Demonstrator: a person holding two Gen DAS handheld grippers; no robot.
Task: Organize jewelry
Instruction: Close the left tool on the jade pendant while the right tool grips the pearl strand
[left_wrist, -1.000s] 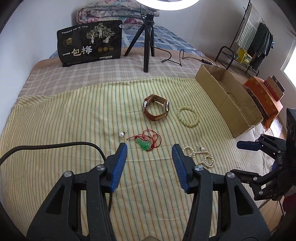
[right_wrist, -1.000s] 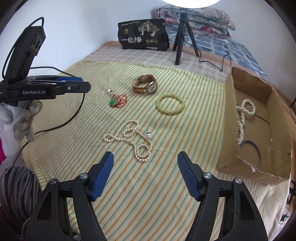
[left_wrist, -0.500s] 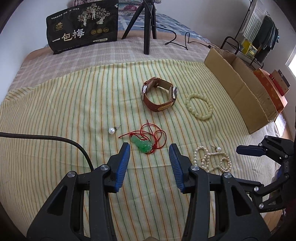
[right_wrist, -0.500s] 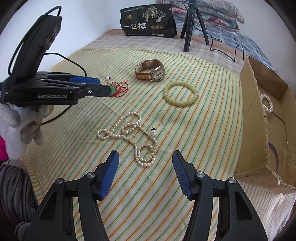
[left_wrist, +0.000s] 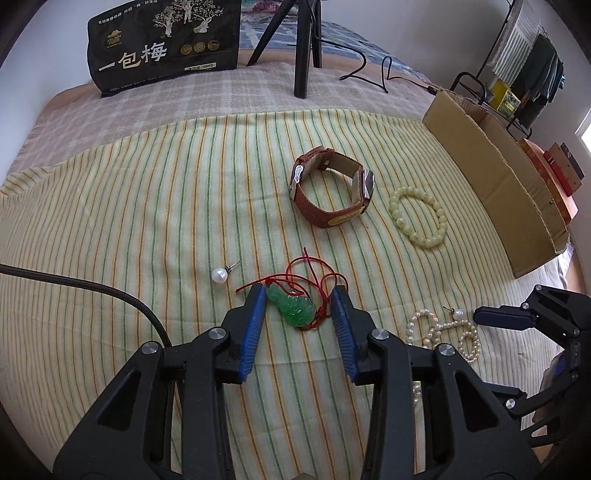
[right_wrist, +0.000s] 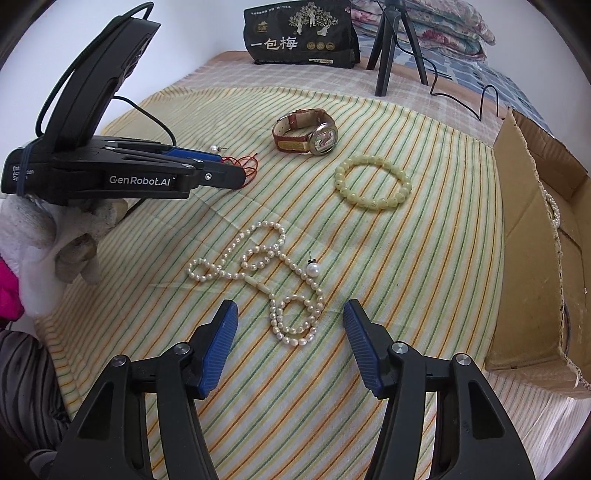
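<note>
Left gripper (left_wrist: 298, 297): jaws apart, low over the striped cloth (left_wrist: 147, 206), straddling the green pendant (left_wrist: 291, 308). Pendant sits between the two blue pads, not clamped; whether either pad touches it cannot be told. Its red cord (left_wrist: 314, 275) loops out ahead of the jaws and runs close by the right pad.

Right gripper (right_wrist: 290, 325): jaws apart, holding nothing, hovering just short of the pearl necklace (right_wrist: 273, 280). The necklace's nearest loop lies between the fingertips in the right wrist view, flat on the cloth.

Outward from there:
- pearl stud earring (right_wrist: 313, 268) touching or just beside the necklace, on its far-right side
- second pearl stud (left_wrist: 218, 275) on the cloth, just left of the pendant
- brown-strap watch (left_wrist: 330, 195) further out, lying on its side
- pale bead bracelet (left_wrist: 417, 216) just right of the watch, apart from it
- open cardboard box (right_wrist: 539, 236) at the cloth's right edge, with a pearl strand (right_wrist: 552, 206) inside
- black printed bag (left_wrist: 164, 44) and tripod (left_wrist: 301, 48) at the far end of the bed

Gloved hand (right_wrist: 55, 236) holds the left gripper, visible in the right wrist view.
</note>
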